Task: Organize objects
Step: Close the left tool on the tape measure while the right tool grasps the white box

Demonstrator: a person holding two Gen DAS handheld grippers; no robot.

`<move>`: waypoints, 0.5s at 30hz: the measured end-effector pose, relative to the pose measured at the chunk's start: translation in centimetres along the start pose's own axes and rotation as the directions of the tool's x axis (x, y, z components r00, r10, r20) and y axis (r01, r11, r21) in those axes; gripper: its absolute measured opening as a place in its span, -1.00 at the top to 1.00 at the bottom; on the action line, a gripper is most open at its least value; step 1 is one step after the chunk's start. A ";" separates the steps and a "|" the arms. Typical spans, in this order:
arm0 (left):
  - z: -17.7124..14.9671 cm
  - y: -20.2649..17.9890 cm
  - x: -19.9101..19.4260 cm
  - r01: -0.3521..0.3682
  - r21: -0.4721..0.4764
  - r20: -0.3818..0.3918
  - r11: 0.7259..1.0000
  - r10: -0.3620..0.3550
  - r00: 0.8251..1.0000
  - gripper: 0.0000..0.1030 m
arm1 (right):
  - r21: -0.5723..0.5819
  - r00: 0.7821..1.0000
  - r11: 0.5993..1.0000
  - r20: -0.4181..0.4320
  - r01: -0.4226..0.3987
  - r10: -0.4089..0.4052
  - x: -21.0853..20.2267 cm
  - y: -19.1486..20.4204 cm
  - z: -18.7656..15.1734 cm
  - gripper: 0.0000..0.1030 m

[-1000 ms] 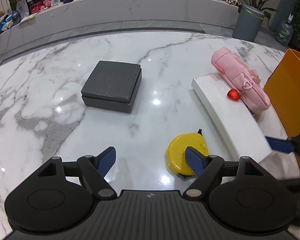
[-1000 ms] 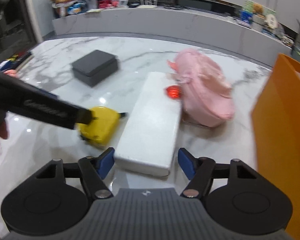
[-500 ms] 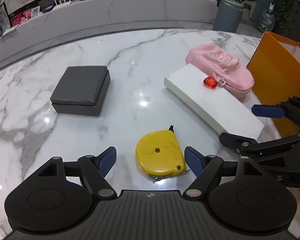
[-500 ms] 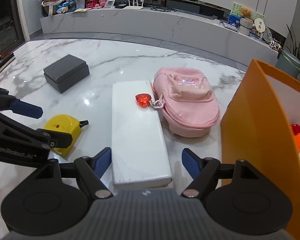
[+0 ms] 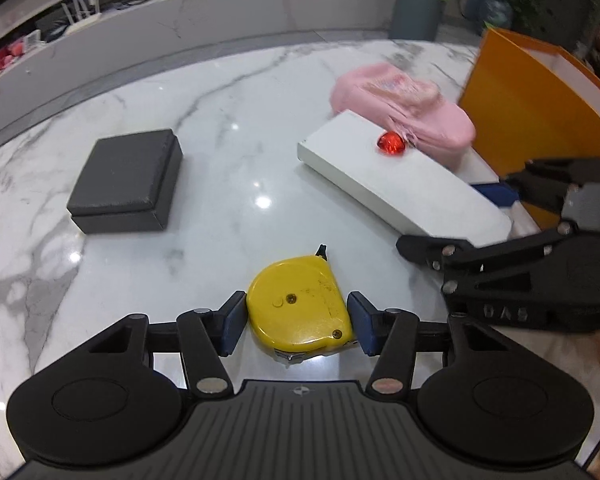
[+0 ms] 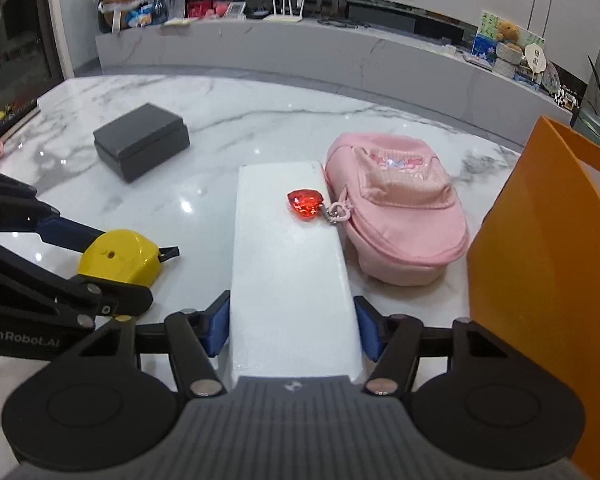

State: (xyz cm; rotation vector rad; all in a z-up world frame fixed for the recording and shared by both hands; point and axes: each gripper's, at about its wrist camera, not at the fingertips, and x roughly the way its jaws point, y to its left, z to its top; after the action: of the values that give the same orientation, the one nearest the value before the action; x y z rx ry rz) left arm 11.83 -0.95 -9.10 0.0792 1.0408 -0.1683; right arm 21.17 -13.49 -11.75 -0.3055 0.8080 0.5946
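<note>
A yellow tape measure (image 5: pixel 298 312) lies on the marble table between the pads of my left gripper (image 5: pixel 297 322), which has closed onto its sides. It also shows in the right wrist view (image 6: pixel 120 257). A long white box (image 6: pixel 290 272) lies between the blue pads of my right gripper (image 6: pixel 292 330), which touch its near end. A pink pouch (image 6: pixel 396 216) with a red heart charm (image 6: pixel 306 204) rests beside the box, the charm on the box top. A dark grey box (image 5: pixel 128 184) sits at the left.
An orange bin (image 6: pixel 548 280) stands at the right, close to the pouch and my right gripper. The right gripper body (image 5: pixel 532 280) is seen in the left wrist view. A marble counter (image 6: pixel 300 48) runs behind the table.
My left gripper moved forward around the tape measure and closed on it. My right gripper advanced over the white box's near end and narrowed onto its sides.
</note>
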 end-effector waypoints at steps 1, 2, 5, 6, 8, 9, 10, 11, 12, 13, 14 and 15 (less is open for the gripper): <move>-0.1 0.0 -0.1 0.002 0.014 -0.017 1.000 -0.001 1.000 -0.22 | 0.004 1.000 1.000 -0.011 -0.004 0.004 -0.1 0.0 -0.1 -0.24; -0.3 -0.1 -0.3 0.007 0.031 -0.042 1.000 -0.005 0.999 -0.22 | 0.001 1.000 1.000 -0.024 -0.007 0.007 -0.3 0.0 -0.2 -0.24; -0.8 -0.3 -0.8 0.021 0.073 -0.112 0.997 -0.012 0.994 -0.22 | -0.006 0.994 1.000 -0.105 -0.028 0.027 -1.2 -0.1 -0.5 -0.24; -0.9 -0.4 -0.9 0.022 0.075 -0.127 0.997 -0.013 0.992 -0.23 | -0.008 0.991 0.999 -0.130 -0.037 0.036 -1.5 -0.2 -0.7 -0.24; -1.1 -0.2 -0.9 0.006 0.058 -0.128 0.998 0.002 0.992 -0.35 | -0.004 0.986 0.998 -0.158 -0.055 0.054 -1.9 -0.1 -1.0 -0.24; -1.2 -0.2 -0.9 -0.004 0.050 -0.120 0.999 0.010 0.993 -0.53 | 0.000 0.986 0.998 -0.160 -0.057 0.056 -2.0 0.0 -1.0 -0.24; -1.2 -0.1 -0.8 -0.013 0.042 -0.113 0.999 0.018 0.993 -0.62 | 0.003 0.988 0.999 -0.145 -0.054 0.054 -2.0 0.1 -1.0 -0.25; -1.2 0.0 -0.7 -0.019 0.032 -0.107 0.999 0.022 0.994 -0.69 | 0.004 0.991 0.999 -0.123 -0.049 0.049 -2.0 0.2 -0.9 -0.28; -1.2 0.0 -0.6 -0.015 0.026 -0.102 1.000 0.017 0.995 -0.69 | 0.004 0.993 0.999 -0.108 -0.042 0.042 -2.0 0.2 -0.8 -0.28; -1.2 0.0 -0.6 -0.013 0.027 -0.098 1.000 0.016 0.995 -0.69 | 0.000 0.995 0.999 -0.088 -0.043 0.042 -1.9 0.3 -0.8 -0.28; -1.2 -0.1 -0.7 -0.013 0.034 -0.094 0.999 0.016 0.995 -0.69 | 0.000 0.997 0.999 -0.067 -0.047 0.047 -1.9 0.3 -0.8 -0.28; -1.2 -0.1 -0.7 -0.010 0.038 -0.089 0.999 0.014 0.996 -0.70 | 0.001 0.998 0.999 -0.054 -0.045 0.045 -1.8 0.3 -0.7 -0.28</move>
State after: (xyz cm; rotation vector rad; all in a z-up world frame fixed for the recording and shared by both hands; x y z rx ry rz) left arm 10.40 -0.82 -9.10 0.1277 1.1264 -0.1745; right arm 19.60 -14.26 -10.91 -0.3059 0.8687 0.6306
